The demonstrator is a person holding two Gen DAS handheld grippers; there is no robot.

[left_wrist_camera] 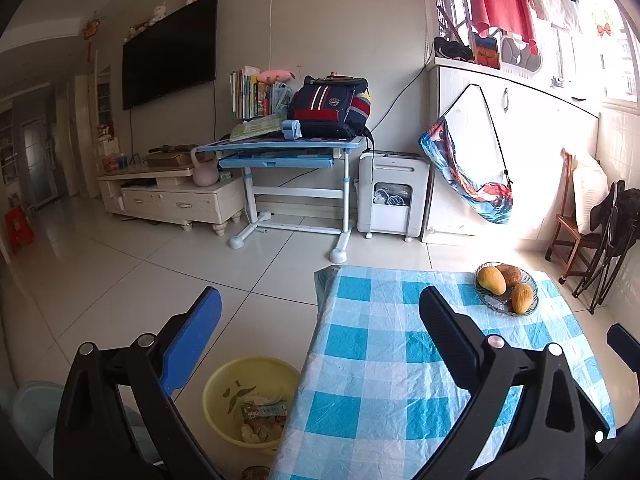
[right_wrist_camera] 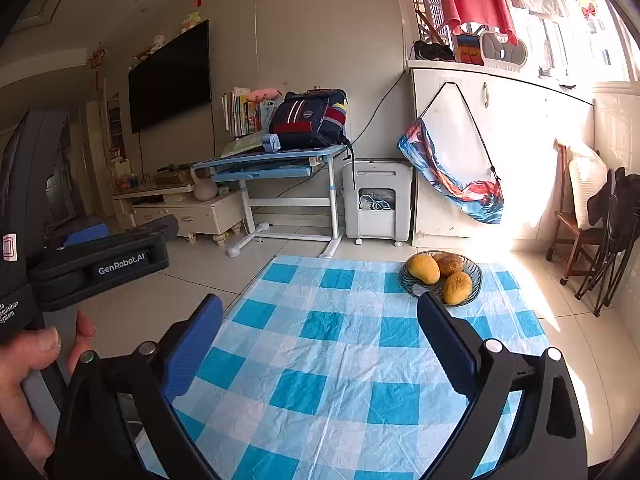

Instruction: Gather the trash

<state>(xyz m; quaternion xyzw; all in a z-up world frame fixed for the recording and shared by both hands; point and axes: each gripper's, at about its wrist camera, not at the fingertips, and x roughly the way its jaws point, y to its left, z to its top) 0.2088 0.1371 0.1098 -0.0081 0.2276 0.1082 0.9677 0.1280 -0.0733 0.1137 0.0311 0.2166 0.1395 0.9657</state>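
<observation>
Blue-and-white checked tablecloth (right_wrist_camera: 344, 360), yellow basin (left_wrist_camera: 224, 396), yellow-orange mangoes (right_wrist_camera: 424, 269), blue-padded black gripper (left_wrist_camera: 320, 328)

mangoes (right_wrist_camera: 424, 268): you have three
bowl (right_wrist_camera: 474, 270): one
basin (left_wrist_camera: 216, 390): one
grippers (left_wrist_camera: 320, 332): two, both held apart

Left wrist view: above table's left edge (left_wrist_camera: 316, 360), facing desk wall. Right wrist view: over table centre, same heading. Shared: fruit bowl (right_wrist_camera: 472, 276), desk (left_wrist_camera: 280, 148).

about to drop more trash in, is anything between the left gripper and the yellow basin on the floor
Nothing visible blocks it. The left gripper is open and empty, and the yellow basin sits on the floor beside the table's left edge. The overhanging checked cloth hides only the basin's right rim.
</observation>
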